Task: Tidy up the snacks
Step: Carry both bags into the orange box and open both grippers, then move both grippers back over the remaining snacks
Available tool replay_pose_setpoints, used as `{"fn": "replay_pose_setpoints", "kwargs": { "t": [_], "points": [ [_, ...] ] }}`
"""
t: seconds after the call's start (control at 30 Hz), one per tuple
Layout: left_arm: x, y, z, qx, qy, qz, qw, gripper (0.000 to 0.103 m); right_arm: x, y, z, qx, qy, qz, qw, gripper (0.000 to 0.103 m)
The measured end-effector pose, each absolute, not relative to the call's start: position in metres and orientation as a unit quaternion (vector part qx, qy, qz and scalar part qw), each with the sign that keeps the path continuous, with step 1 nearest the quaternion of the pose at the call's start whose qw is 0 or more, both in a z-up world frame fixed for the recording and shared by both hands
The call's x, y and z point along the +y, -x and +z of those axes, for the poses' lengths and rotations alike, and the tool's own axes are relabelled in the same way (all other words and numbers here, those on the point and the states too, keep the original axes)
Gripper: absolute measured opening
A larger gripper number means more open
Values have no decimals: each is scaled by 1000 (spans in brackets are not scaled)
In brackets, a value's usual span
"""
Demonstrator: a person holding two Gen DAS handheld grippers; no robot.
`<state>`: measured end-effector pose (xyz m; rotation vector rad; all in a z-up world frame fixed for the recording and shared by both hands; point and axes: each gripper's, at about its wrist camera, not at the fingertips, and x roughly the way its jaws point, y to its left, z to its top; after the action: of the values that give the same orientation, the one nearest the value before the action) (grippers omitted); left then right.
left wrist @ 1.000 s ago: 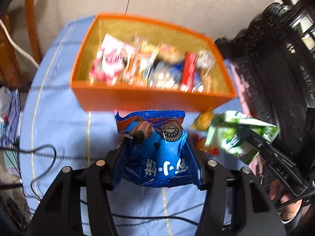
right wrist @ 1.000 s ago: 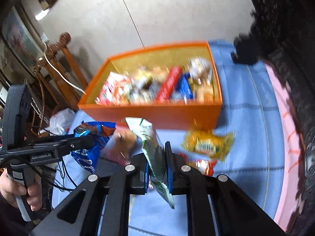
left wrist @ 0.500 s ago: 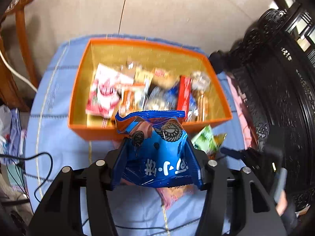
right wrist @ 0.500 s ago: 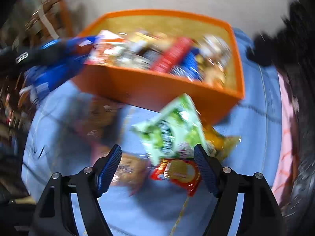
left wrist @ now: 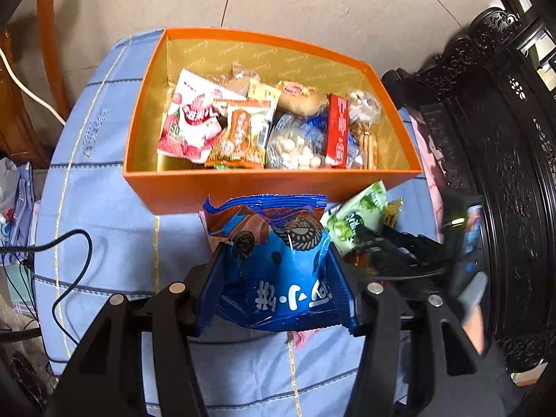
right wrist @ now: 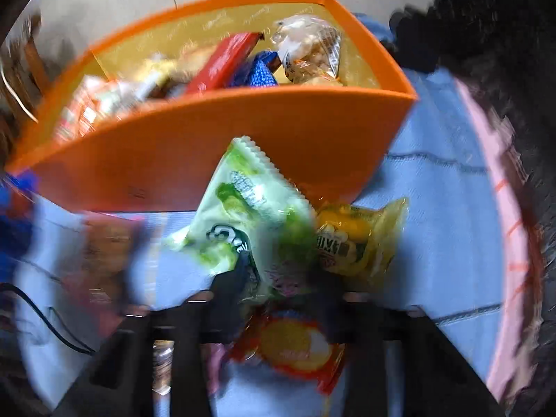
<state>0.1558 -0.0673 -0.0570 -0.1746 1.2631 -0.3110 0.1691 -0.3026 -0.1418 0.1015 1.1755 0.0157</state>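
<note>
My left gripper (left wrist: 274, 271) is shut on a blue cookie packet (left wrist: 278, 260), held above the blue cloth just in front of the orange box (left wrist: 264, 184), which holds several snacks. My right gripper (right wrist: 278, 288) is blurred; its fingers stand on either side of a green snack packet (right wrist: 243, 215) lying against the box's front wall (right wrist: 208, 153). The green packet (left wrist: 358, 222) and the right gripper (left wrist: 399, 246) also show in the left wrist view. A yellow packet (right wrist: 358, 239) and a red-and-yellow packet (right wrist: 292, 347) lie on the cloth beside it.
The blue cloth (left wrist: 97, 180) covers a round table. A black cable (left wrist: 76, 264) runs over its left side. Dark carved furniture (left wrist: 504, 139) stands close on the right, a wooden chair (left wrist: 48, 45) at the back left. A blurred pinkish packet (right wrist: 104, 260) lies left of the green one.
My right gripper let go of the green packet, which dropped against the box front, then moved in low over it. My left gripper rose with the blue packet and looks down into the box.
</note>
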Motion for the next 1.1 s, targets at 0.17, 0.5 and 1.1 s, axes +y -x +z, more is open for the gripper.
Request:
{"fn": "replay_pose_setpoints", "kwargs": {
  "t": [0.17,0.5,1.1],
  "points": [
    [-65,-149,-56,588,82,-146,791,54,-321,-136,-116,542,-94,47,834,14],
    [-65,-147,-53,588,80,-151,791,54,-322,-121,-63,492,-128,90,856,14],
    [-77,-236,12,473,59,-100,873,97,-311,-195,-3,389,-149,84,905,61]
  ]
}}
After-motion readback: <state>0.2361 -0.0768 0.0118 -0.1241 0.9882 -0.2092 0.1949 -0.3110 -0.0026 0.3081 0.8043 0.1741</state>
